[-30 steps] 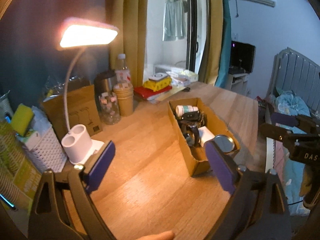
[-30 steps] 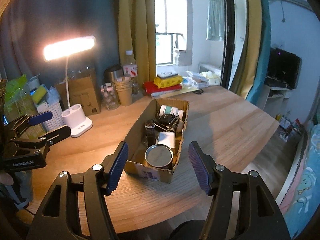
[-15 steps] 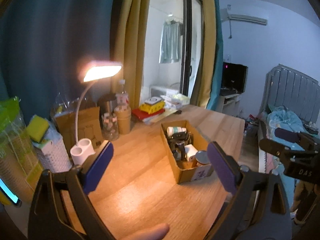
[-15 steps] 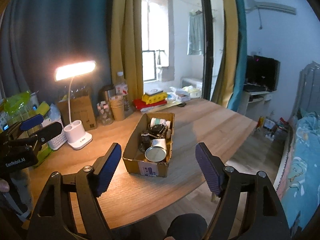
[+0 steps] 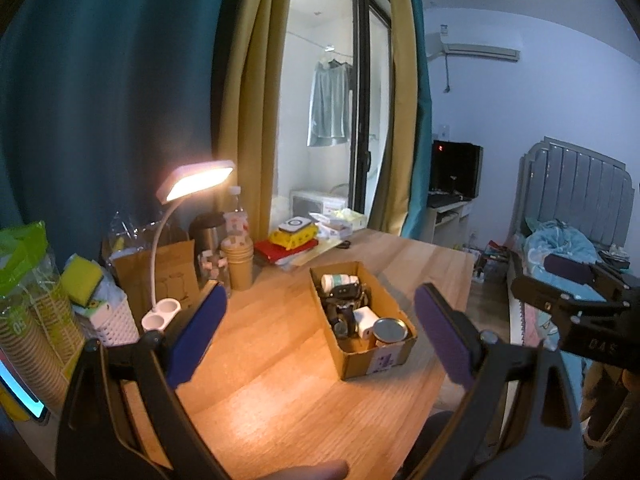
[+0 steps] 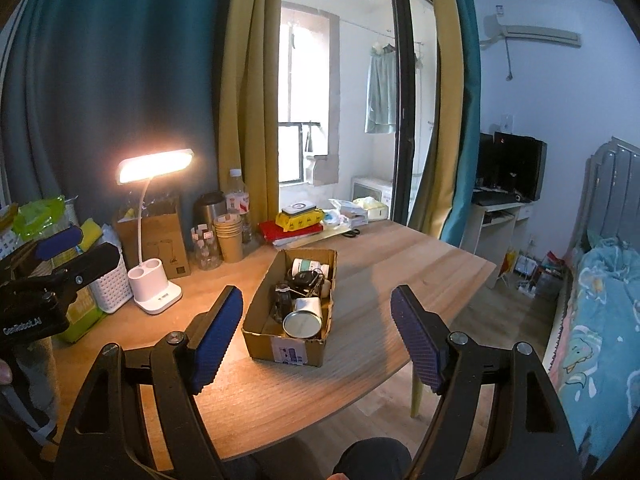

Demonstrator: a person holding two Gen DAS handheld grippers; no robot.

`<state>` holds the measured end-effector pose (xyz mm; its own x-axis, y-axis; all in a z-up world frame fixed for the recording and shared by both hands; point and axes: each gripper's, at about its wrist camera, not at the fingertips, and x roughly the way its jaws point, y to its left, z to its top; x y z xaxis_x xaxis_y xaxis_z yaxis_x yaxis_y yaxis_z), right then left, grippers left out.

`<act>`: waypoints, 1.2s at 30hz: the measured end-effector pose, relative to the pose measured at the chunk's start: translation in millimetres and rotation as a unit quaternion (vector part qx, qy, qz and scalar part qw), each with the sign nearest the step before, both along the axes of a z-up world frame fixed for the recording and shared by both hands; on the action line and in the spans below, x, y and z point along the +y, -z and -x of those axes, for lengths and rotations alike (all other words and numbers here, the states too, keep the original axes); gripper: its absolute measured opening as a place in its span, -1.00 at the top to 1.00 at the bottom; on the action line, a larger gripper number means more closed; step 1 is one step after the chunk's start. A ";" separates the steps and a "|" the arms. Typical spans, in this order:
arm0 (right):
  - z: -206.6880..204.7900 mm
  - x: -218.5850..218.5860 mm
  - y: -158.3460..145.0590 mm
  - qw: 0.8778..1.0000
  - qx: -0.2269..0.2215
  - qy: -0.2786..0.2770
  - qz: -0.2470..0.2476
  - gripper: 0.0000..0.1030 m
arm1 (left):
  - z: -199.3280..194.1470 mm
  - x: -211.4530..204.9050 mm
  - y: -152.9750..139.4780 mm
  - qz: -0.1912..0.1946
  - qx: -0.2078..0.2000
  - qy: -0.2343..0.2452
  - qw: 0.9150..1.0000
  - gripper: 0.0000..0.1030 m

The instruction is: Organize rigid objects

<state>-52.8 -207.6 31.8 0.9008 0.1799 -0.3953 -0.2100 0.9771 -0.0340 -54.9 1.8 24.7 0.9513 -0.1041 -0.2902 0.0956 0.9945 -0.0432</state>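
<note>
An open cardboard box (image 5: 374,360) (image 6: 288,346) sits mid-table, holding a tin can with a silver lid (image 5: 390,330) (image 6: 302,324), a white cup (image 6: 310,306), a white-and-green roll (image 5: 338,280) (image 6: 310,266) and dark keys and small black items (image 6: 306,280). My left gripper (image 5: 320,300) hangs open, back from the box and above the table, with nothing between its blue pads. My right gripper (image 6: 316,300) is also open and empty, pulled back over the table's near edge. Each gripper shows in the other's view: the right gripper (image 5: 572,292), the left gripper (image 6: 60,256).
A lit white desk lamp (image 6: 154,288) stands left of the box. Behind it are a white basket (image 6: 110,288), a brown carton (image 6: 154,236), stacked paper cups (image 6: 230,238), a glass jar (image 6: 204,248), a bottle (image 6: 237,194) and red and yellow books (image 6: 296,220). A bed (image 6: 600,320) lies right.
Both grippers have drawn back and risen from the box, which now looks smaller and farther off. The right jaws stand wider than a second ago. Nothing was picked up.
</note>
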 end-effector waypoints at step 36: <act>-3.8 2.6 -0.9 1.000 0.002 -0.007 -0.001 -0.54 | 0.9 5.1 -2.0 0.003 0.000 -0.004 1.000 -0.86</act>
